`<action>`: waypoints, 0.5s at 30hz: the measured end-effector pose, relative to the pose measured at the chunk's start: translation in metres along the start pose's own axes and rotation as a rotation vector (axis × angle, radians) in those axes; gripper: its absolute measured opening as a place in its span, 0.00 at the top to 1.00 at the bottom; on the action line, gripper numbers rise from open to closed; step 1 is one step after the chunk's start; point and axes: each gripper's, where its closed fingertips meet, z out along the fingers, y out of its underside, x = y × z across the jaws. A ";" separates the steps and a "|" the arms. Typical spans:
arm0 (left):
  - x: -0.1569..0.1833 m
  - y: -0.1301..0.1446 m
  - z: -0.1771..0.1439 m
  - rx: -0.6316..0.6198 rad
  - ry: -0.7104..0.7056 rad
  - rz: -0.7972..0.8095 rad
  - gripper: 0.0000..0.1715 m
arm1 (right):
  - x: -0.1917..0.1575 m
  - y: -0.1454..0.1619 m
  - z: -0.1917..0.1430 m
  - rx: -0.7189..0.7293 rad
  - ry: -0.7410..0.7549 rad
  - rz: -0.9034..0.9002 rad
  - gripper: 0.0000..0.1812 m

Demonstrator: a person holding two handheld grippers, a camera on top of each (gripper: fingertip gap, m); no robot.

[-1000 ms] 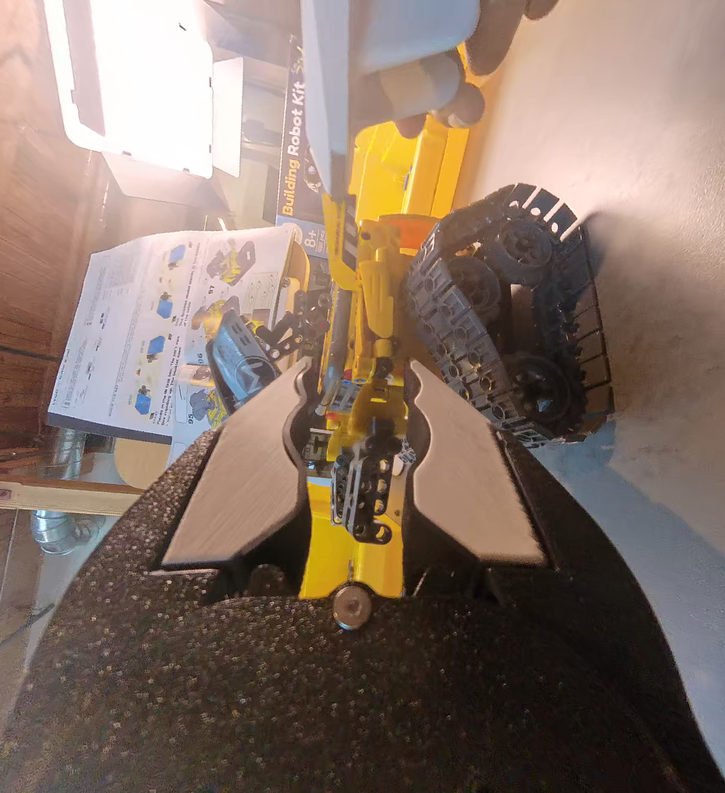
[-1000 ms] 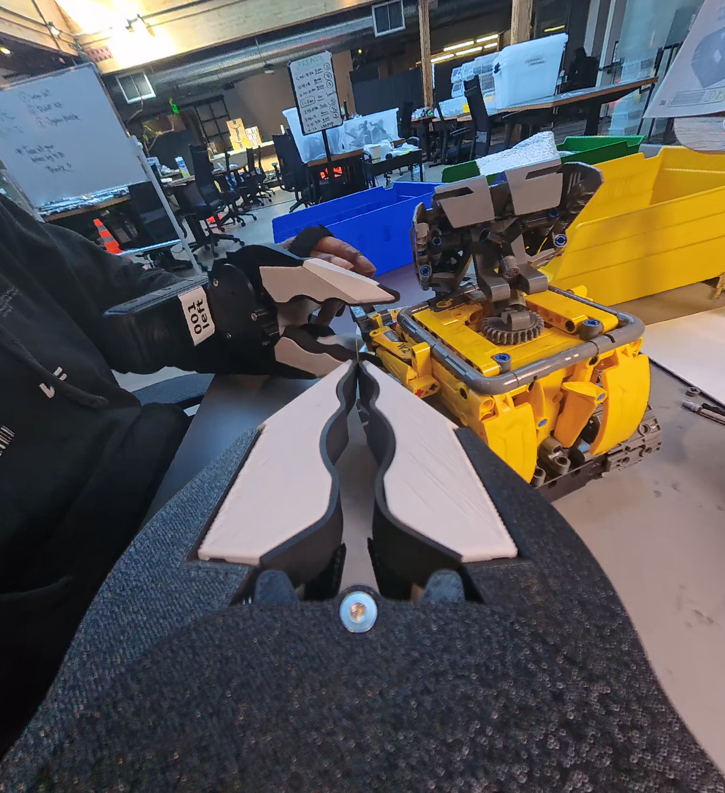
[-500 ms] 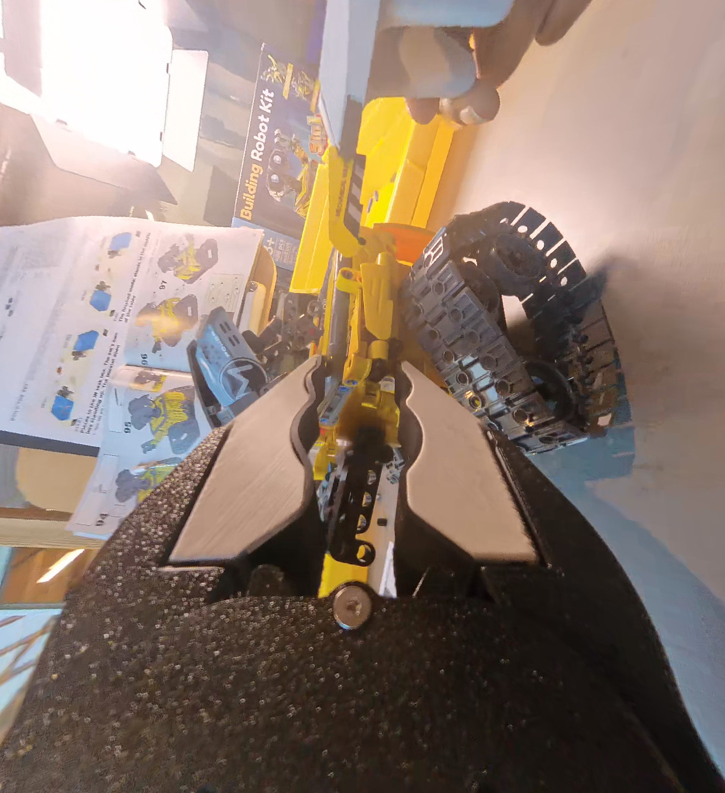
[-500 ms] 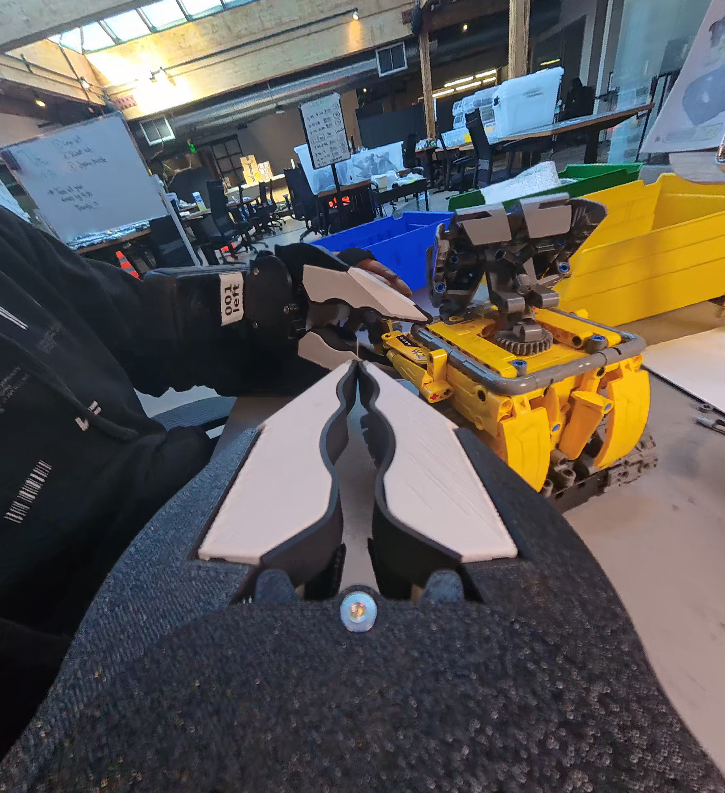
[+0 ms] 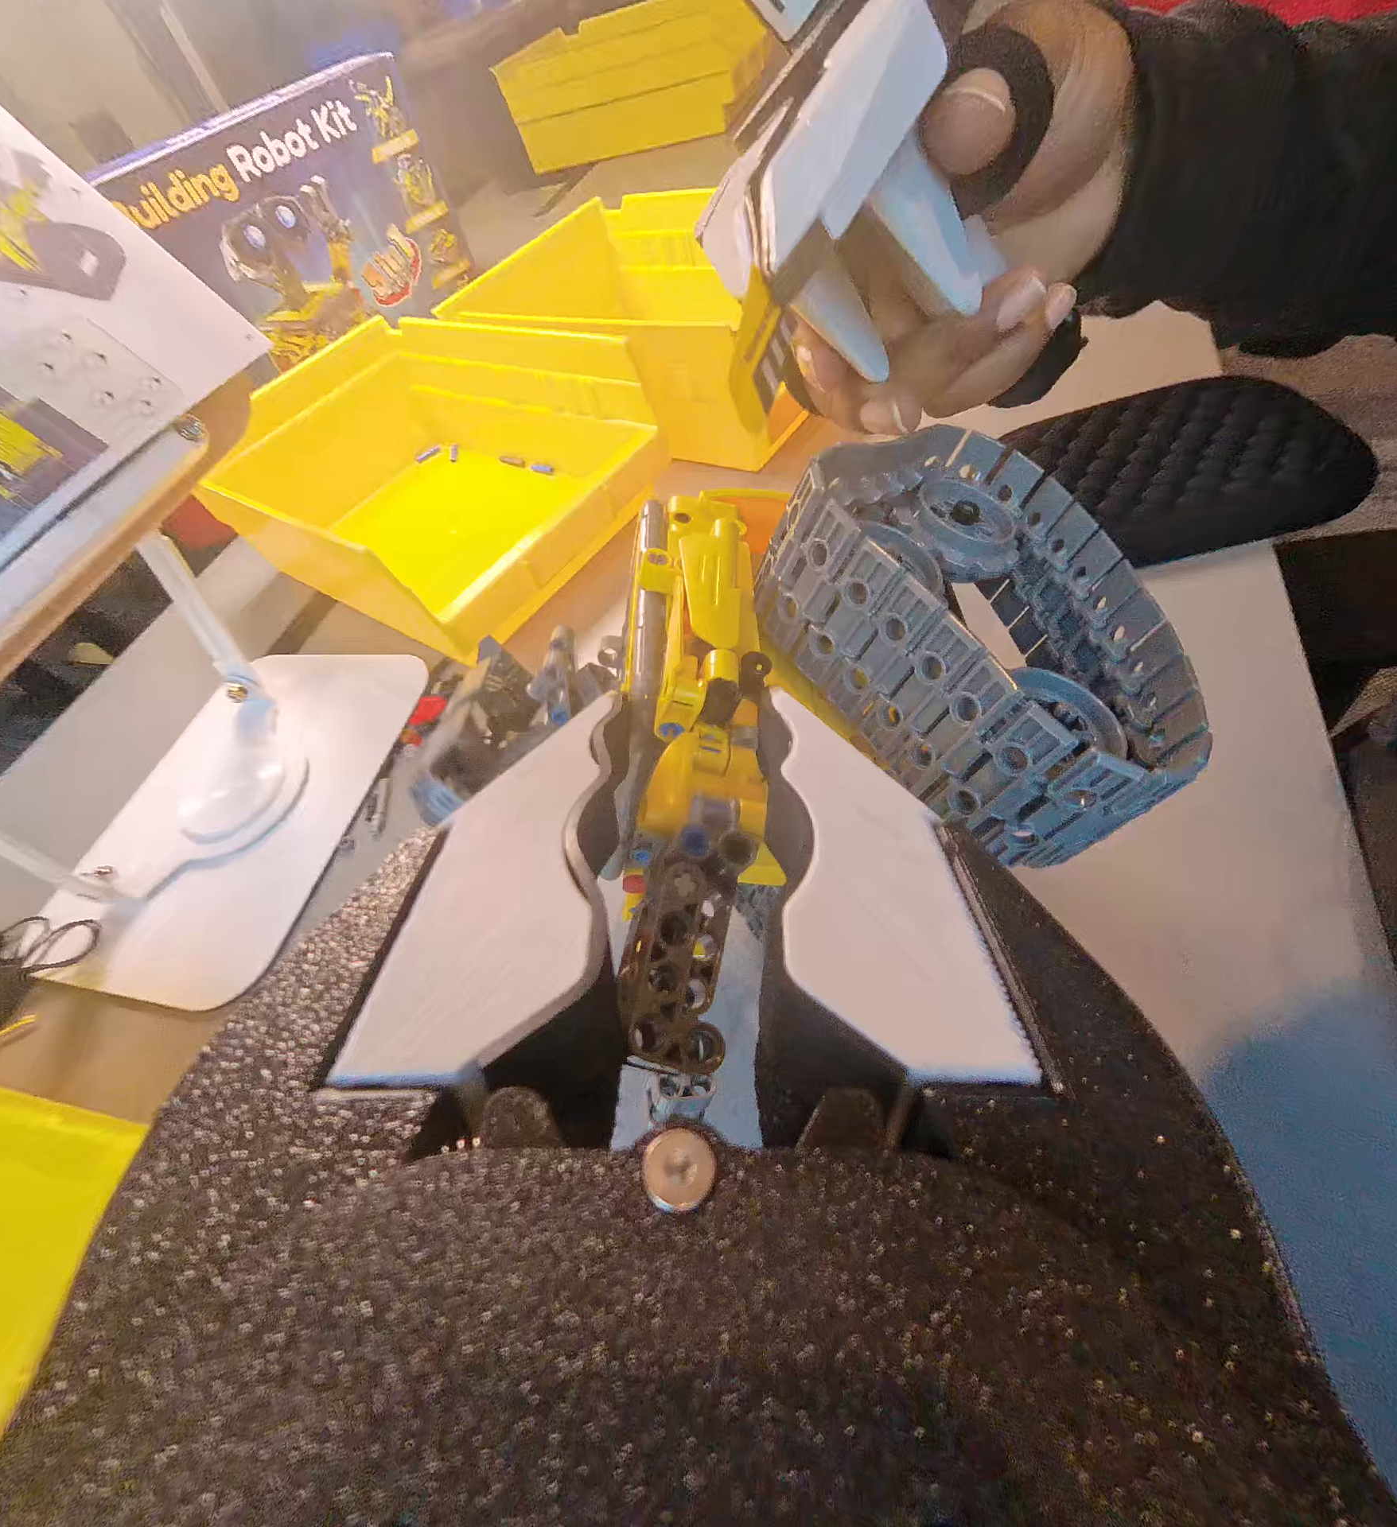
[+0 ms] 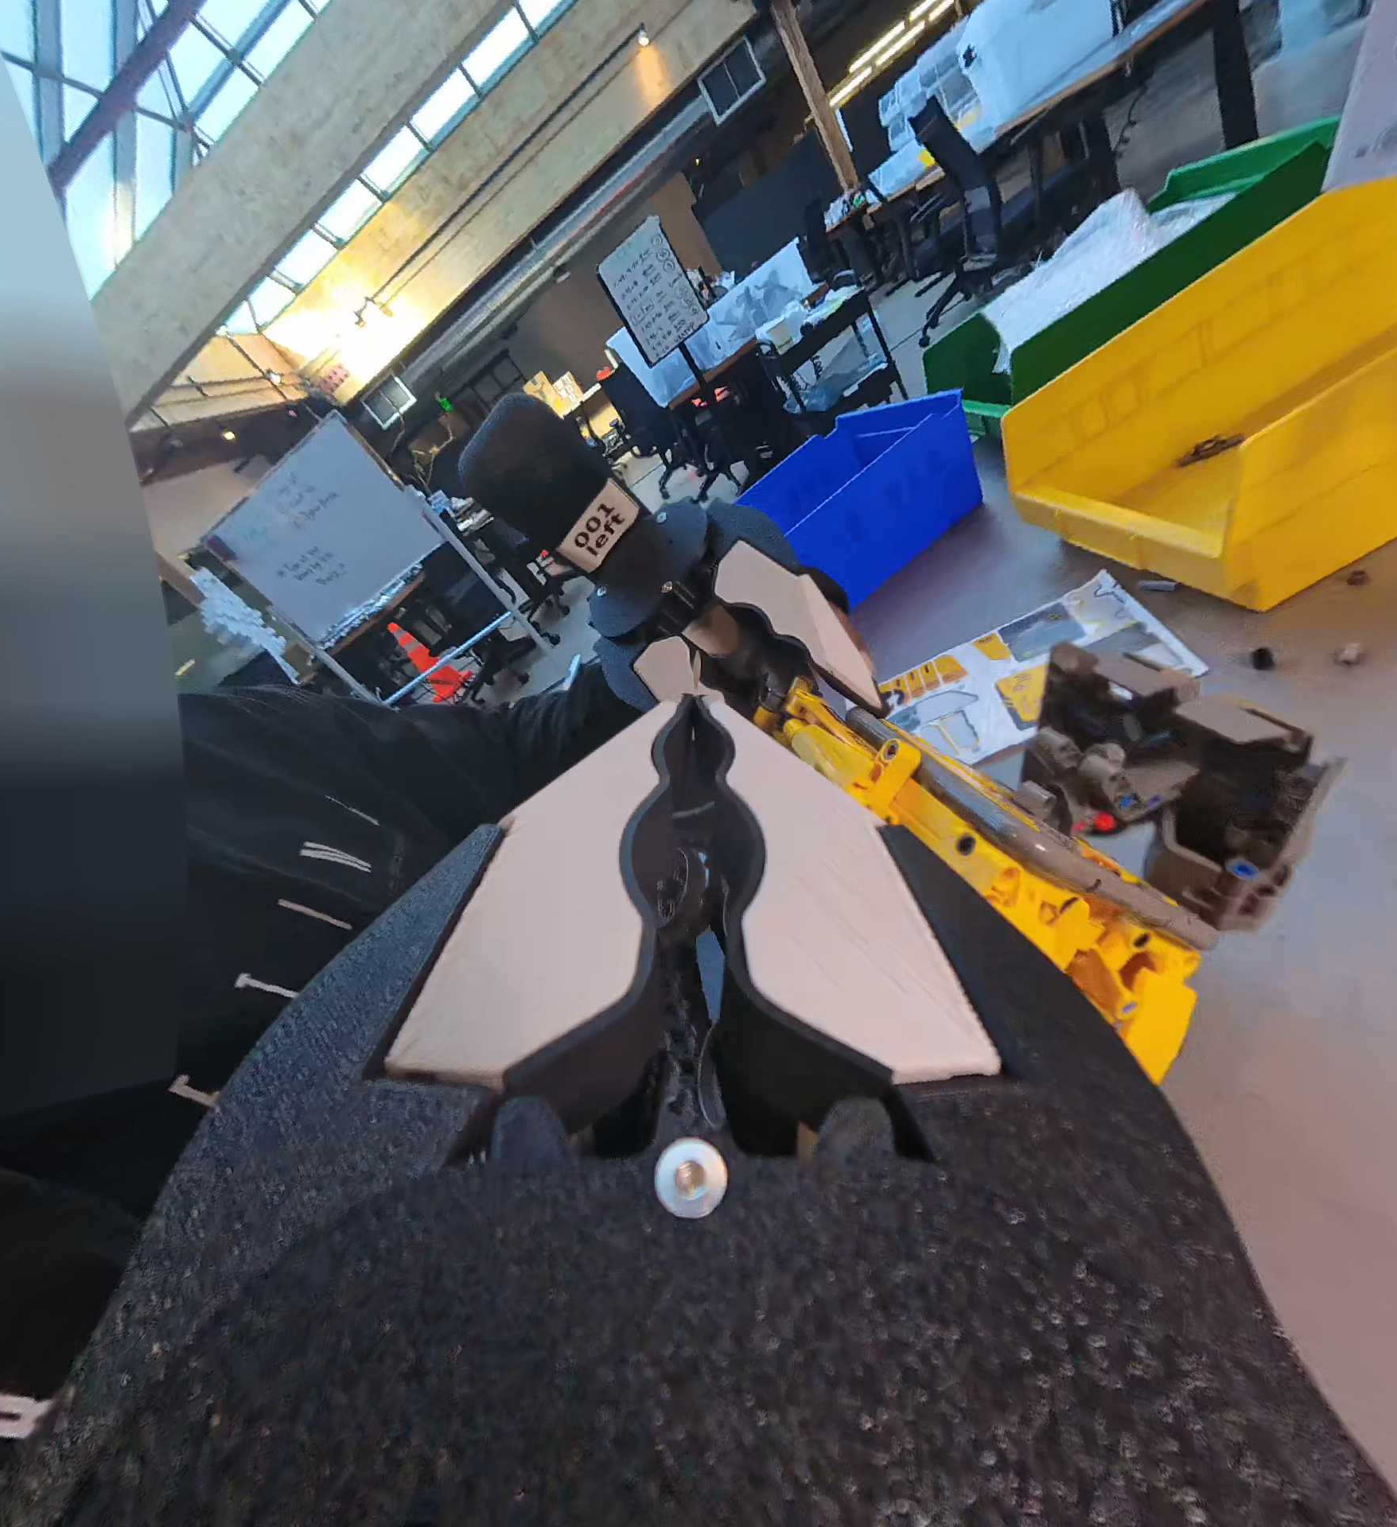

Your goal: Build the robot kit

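A: Since the earlier frame, both views have swung; the robot (image 5: 703, 744) now lies tipped at frame centre, its track (image 5: 976, 694) at right.

B: Left gripper (image 5: 691, 719) state?

A: Pinching the robot's yellow arm; the right gripper (image 6: 691, 711) is pressed together, lower centre, beside the model; yellow bin (image 5: 431, 512) upper left, table (image 5: 1216, 950) at right.

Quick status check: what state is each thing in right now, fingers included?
left gripper: fingers shut on the arm of the toy robot
right gripper: fingers shut, empty
toy robot: tipped onto its side
yellow bin: open, a few small parts inside
blue bin: open
instruction sheet: lying flat, unfolded
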 end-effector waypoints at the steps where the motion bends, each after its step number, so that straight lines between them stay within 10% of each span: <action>1: 0.000 0.002 0.001 0.010 0.000 -0.003 0.83 | 0.001 -0.001 0.001 -0.011 -0.006 0.039 1.00; 15: 0.007 -0.001 -0.003 0.107 0.101 -0.104 0.88 | 0.017 0.011 0.008 -0.172 0.010 0.365 1.00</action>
